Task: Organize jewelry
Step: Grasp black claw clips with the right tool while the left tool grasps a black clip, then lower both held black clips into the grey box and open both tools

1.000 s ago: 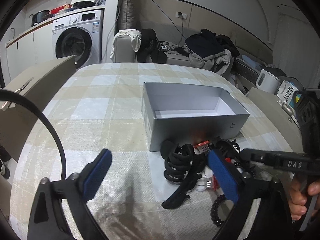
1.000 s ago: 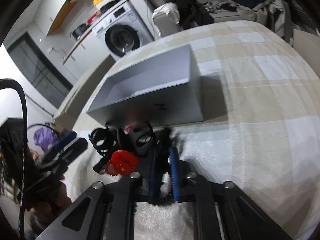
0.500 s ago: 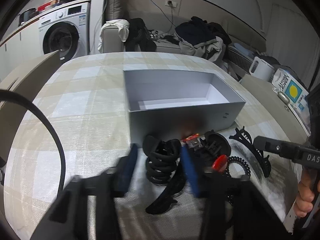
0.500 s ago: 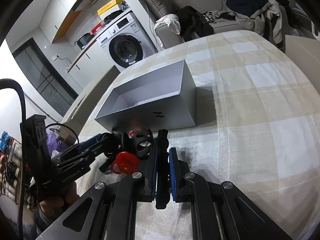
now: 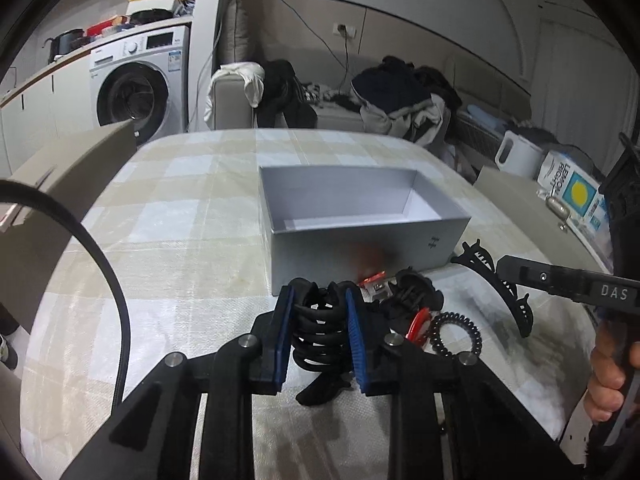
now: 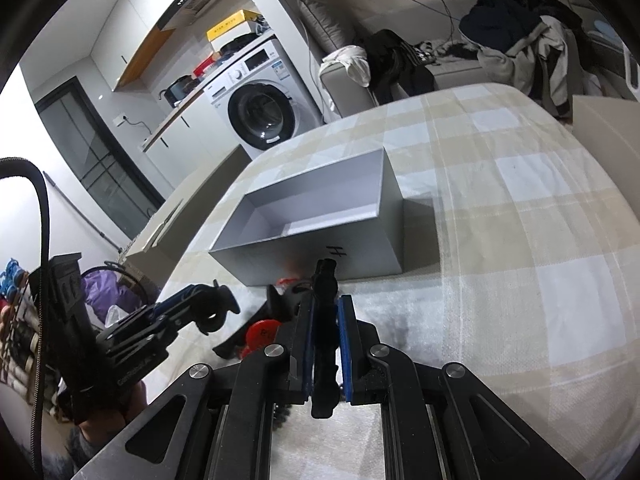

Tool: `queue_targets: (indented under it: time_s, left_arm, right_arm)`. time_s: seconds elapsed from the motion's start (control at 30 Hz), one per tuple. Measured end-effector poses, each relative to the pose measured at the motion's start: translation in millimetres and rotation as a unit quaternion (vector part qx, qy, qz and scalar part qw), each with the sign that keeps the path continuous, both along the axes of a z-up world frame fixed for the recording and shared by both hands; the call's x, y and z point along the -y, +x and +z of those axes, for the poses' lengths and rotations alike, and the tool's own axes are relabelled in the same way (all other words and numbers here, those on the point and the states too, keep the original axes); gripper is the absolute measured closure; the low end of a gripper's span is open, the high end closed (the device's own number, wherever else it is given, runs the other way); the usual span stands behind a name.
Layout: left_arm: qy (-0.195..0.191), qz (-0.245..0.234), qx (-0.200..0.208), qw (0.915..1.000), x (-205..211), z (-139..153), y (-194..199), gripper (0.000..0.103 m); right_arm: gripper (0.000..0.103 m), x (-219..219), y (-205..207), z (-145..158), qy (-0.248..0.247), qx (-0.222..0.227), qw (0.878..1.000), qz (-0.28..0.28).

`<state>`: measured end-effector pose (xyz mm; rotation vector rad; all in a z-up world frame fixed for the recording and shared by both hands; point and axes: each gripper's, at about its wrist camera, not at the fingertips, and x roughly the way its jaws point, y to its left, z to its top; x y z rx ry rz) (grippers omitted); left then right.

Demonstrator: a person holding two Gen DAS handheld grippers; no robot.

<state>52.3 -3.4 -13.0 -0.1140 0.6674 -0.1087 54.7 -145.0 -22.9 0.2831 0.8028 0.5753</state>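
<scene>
— Two grippers, both busy. The left gripper [image 5: 320, 332] has just been closing its jaws, and between its blue pads [image 5: 285, 334] sits a black claw clip [image 5: 320, 326]; the pads press on it from both sides.

— And the other one?

— The right gripper [image 6: 325, 342] has its pads nearly together, pinching a slim black hair clip [image 6: 325, 320] that stands on edge, its tip poking out past the fingertips and its tail hanging behind them.

— Where is the grey box [image 5: 372, 244]?

— Straight ahead of the left fingers, just beyond the clip they squeeze, open-topped, nothing visible inside. From the right wrist it lies ahead of the fingertips too, its near wall just past the clip's tip.

— What else lies around the left fingers?

— To their right, touching or nearly so, a heap: a black coil hair tie [image 5: 456, 334], a red round piece [image 5: 416, 322], another dark clip [image 5: 416, 292] and a small red-and-white item [image 5: 374, 282] against the box wall. Whether that item touches the box I cannot tell. Farther right, a long black toothed clip [image 5: 500, 284] lies on the checked tablecloth [image 5: 180, 248].

— Any hands?

— A hand [image 5: 610, 376] grips the right tool's handle at the far right edge of the left view.
</scene>
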Motion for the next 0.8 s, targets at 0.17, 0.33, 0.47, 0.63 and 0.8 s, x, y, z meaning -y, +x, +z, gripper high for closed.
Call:
queue_targets:
  time_s: [0.17, 0.33, 0.47, 0.63, 0.8]
  left_arm:
    - [-0.007, 0.005, 0.030, 0.9995, -2.9, 15.2, -7.0, 0.083]
    - [-0.011, 0.010, 0.054, 0.9985, -3.0, 25.3, -3.5, 0.083]
    - [-0.014, 0.010, 0.066, 0.9977, -3.1, 29.0, 0.5, 0.083]
    - [-0.016, 0.008, 0.071, 0.9973, -3.3, 31.0, 10.7, 0.083]
    - [-0.027, 0.002, 0.065, 0.9975, -6.7, 28.4, 23.0, 0.083]
  right_arm:
    - [0.093, -0.7, -2.9, 10.6, 0.003, 0.019, 1.000, 0.000]
    - [0.093, 2.9, -1.3, 20.1, 0.014, 0.033, 0.999, -0.004]
    - [0.093, 5.1, 4.7, 27.1, 0.019, 0.044, 0.999, -0.006]
    - [0.093, 7.5, 19.0, 33.0, 0.033, 0.047, 0.998, -0.015]
    - [0.093, 13.8, 37.9, 32.4, 0.077, 0.025, 0.996, -0.021]
